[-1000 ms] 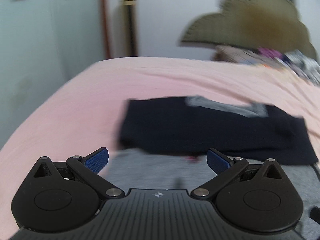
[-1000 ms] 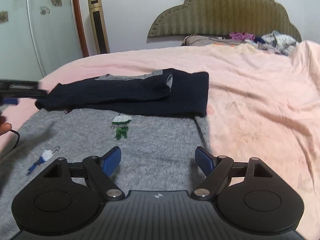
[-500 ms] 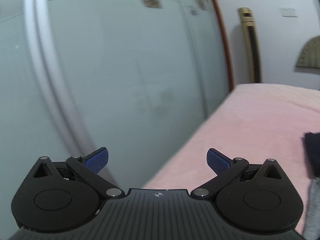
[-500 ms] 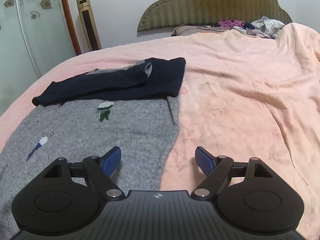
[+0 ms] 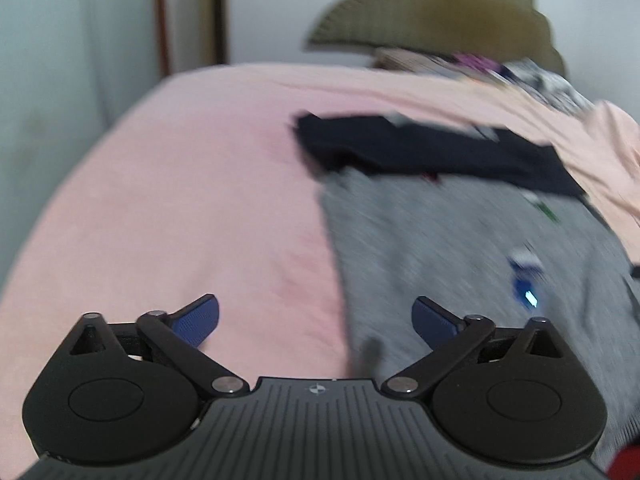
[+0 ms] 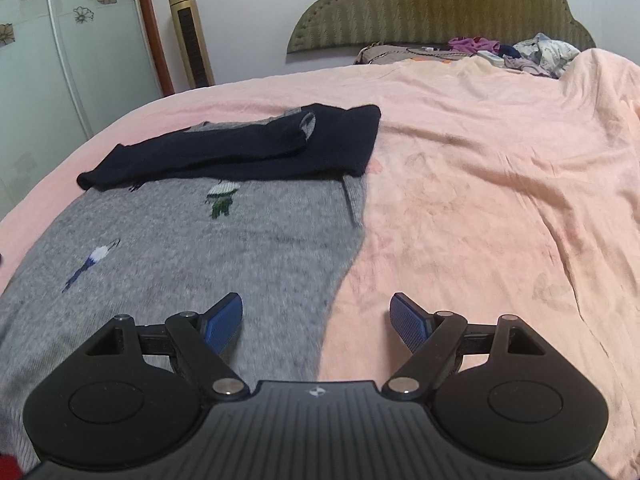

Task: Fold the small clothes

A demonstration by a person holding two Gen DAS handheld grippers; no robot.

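On pink bed (image 6: 480, 184): grey sweater (image 6: 200, 248) flat, navy sleeves (image 6: 248, 148) folded; both grippers agape, empty.

Sweater: grey sweater (image 6: 200, 248) lies flat on the pink bed (image 6: 460, 200).
Sleeves: navy sleeves (image 6: 240, 148) are folded across its far end.
Right gripper (image 6: 316, 320): fingers (image 6: 224, 324) spread wide, empty, straddling the sweater's right edge.
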